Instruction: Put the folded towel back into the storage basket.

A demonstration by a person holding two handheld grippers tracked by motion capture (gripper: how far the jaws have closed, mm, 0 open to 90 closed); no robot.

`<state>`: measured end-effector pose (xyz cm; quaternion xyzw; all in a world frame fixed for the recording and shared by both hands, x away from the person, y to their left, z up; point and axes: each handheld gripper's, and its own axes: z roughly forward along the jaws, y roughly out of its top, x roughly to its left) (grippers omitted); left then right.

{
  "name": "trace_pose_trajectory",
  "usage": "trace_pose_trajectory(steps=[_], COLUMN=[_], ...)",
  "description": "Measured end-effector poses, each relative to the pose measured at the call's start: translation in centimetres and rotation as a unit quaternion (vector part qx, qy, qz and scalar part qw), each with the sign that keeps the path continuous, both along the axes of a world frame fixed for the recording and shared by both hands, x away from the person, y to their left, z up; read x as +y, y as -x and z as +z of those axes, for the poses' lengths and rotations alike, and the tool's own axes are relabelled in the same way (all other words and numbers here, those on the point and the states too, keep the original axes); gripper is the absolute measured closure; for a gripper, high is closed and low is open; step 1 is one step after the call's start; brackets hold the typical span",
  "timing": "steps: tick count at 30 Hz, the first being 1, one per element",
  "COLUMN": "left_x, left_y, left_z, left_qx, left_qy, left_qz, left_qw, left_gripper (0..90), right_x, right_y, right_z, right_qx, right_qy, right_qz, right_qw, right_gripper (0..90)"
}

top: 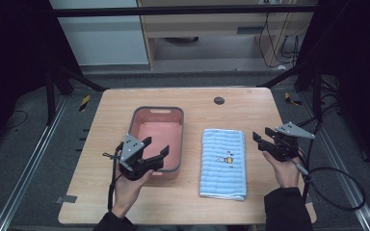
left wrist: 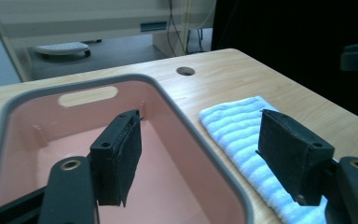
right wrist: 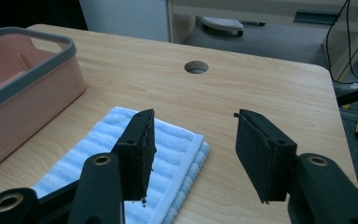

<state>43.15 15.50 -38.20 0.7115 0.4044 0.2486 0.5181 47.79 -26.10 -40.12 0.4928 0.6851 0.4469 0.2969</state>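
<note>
My right gripper (top: 262,138) hovers off far right corner of folded blue towel (top: 223,162), jaws apart, nothing between. Towel flat on table (top: 250,103), beside pink basin (top: 157,138). My left gripper (top: 155,147) over basin's near rim, jaws wide, empty. Best approach, I judge: come low, pinch corner through all layers.

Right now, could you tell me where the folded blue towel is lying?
In the high view the folded blue towel lies flat on the table, right of the pink basin and left of the right gripper.
</note>
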Motion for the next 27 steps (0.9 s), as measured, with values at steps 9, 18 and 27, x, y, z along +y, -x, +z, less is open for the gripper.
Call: trace_pose_trajectory(steps=[9, 18, 27], left_x=[-2.6, -5.1, -7.3], left_y=[0.1, 0.3, 0.7], left_z=[-0.9, -1.6, -2.8], left_qx=[0.007, 0.012, 0.019], left_qy=[-0.010, -0.016, -0.037], left_qz=[-0.026, -0.050, -0.065], left_qw=[0.9996, 0.9985, 0.9970], left_gripper=[31.6, 36.5, 42.5], right_x=[0.5, 0.7, 1.0], right_y=[-0.8, -1.5, -2.5], right_z=[-0.5, -0.8, -1.5], right_qx=[0.009, 0.011, 0.018], right_qy=[0.000, 0.001, 0.004], right_qz=[0.003, 0.004, 0.008], right_qw=[1.0000, 0.9999, 0.9998], right_gripper=[46.5, 45.0, 45.7])
